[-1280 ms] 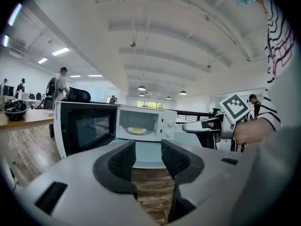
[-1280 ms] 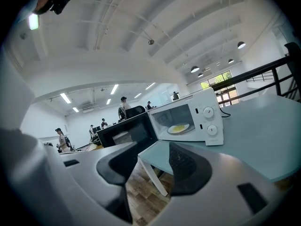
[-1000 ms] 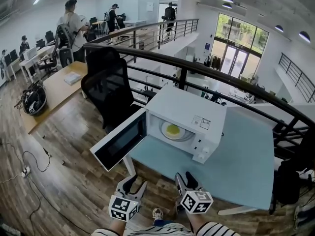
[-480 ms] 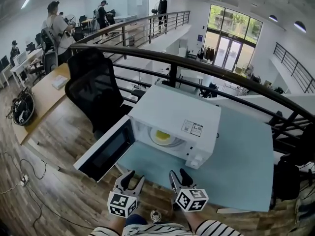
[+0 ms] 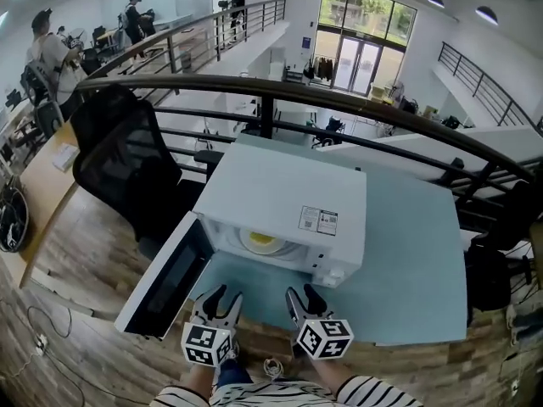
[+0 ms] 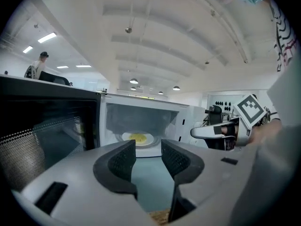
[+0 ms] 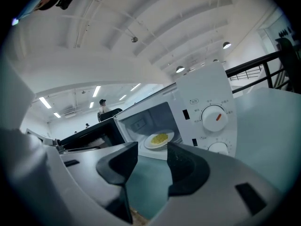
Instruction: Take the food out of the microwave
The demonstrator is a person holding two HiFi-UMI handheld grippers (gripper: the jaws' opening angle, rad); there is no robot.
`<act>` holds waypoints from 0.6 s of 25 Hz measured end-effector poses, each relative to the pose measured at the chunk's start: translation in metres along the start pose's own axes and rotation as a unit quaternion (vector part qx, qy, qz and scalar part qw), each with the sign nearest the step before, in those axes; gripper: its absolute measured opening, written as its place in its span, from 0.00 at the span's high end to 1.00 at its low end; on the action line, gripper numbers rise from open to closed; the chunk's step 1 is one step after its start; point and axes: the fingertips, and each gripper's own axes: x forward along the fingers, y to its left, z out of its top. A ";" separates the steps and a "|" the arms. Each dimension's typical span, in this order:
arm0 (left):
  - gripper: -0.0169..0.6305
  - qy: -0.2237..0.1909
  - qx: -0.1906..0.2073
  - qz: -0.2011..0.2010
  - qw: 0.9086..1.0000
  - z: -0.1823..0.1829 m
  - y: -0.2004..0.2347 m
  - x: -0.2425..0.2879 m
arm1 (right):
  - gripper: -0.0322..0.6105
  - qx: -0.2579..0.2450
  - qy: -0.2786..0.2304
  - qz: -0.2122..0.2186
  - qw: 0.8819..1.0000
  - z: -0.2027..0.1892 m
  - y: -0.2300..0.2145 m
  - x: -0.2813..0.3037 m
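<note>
Approach step: door (image 5: 165, 282) open, plate (image 5: 261, 242) inside microwave (image 5: 288, 197). Left claw (image 5: 222, 298) and right claw (image 5: 303, 295) gape empty, outside it; next, reach in for the plate's rim.

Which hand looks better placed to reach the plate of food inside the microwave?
Probably the left, narrowly. The left gripper faces the open microwave squarely, with the plate framed between its open jaws. The right gripper, also open, sits nearer the control panel and sees the plate at an angle.
</note>
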 end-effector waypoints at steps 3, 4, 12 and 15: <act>0.74 0.010 0.004 -0.021 1.000 -0.002 0.011 0.018 | 0.64 0.008 -0.005 -0.020 1.000 -0.001 -0.002 0.015; 0.74 0.014 0.005 -0.028 1.000 -0.003 0.015 0.023 | 0.64 0.010 -0.005 -0.026 1.000 -0.002 -0.003 0.020; 0.74 0.027 -0.004 -0.059 0.998 -0.007 0.047 0.067 | 0.64 0.018 -0.010 -0.066 0.998 -0.008 -0.007 0.061; 0.74 0.034 -0.006 -0.065 0.997 -0.011 0.059 0.083 | 0.64 0.026 -0.011 -0.081 0.996 -0.010 -0.013 0.075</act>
